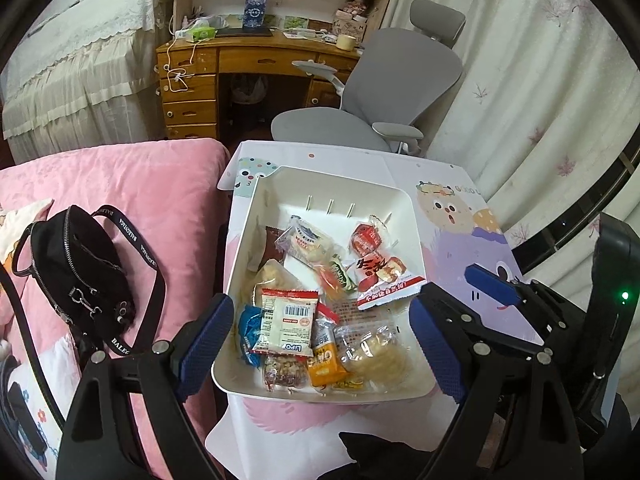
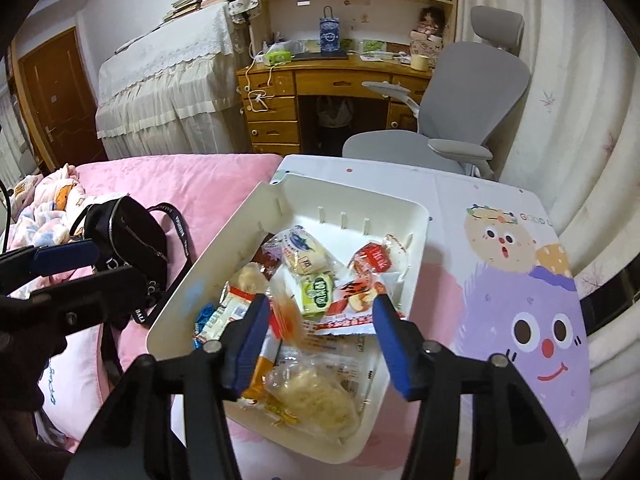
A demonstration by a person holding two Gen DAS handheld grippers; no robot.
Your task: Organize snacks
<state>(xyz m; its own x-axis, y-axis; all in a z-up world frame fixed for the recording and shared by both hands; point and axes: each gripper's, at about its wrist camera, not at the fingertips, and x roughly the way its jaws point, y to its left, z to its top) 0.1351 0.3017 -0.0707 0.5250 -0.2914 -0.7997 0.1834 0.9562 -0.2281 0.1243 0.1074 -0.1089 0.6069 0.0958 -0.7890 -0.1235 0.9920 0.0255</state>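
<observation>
A white bin (image 1: pixel 344 178) stands on a table with a cartoon cloth (image 1: pixel 452 200), holding several wrapped snacks: a red-and-white LIPO packet (image 1: pixel 286 322), an orange bar (image 1: pixel 324 364), and a red-and-white pouch (image 1: pixel 380 276). My left gripper (image 1: pixel 322 304) is open, its fingers straddling the bin's near end with nothing pressed between them. My right gripper (image 2: pixel 320 304) hangs open over the same bin (image 2: pixel 352 192). A blurred orange-red packet (image 2: pixel 286 316) sits loose beside its left finger, above the pile. A green packet (image 2: pixel 318 290) lies just beyond.
A black shoulder bag (image 1: pixel 80 276) lies on the pink bedding (image 1: pixel 160 200) left of the table. A grey office chair (image 1: pixel 384 80) and a wooden desk (image 1: pixel 240 60) stand behind. Curtains (image 1: pixel 540 100) hang at the right.
</observation>
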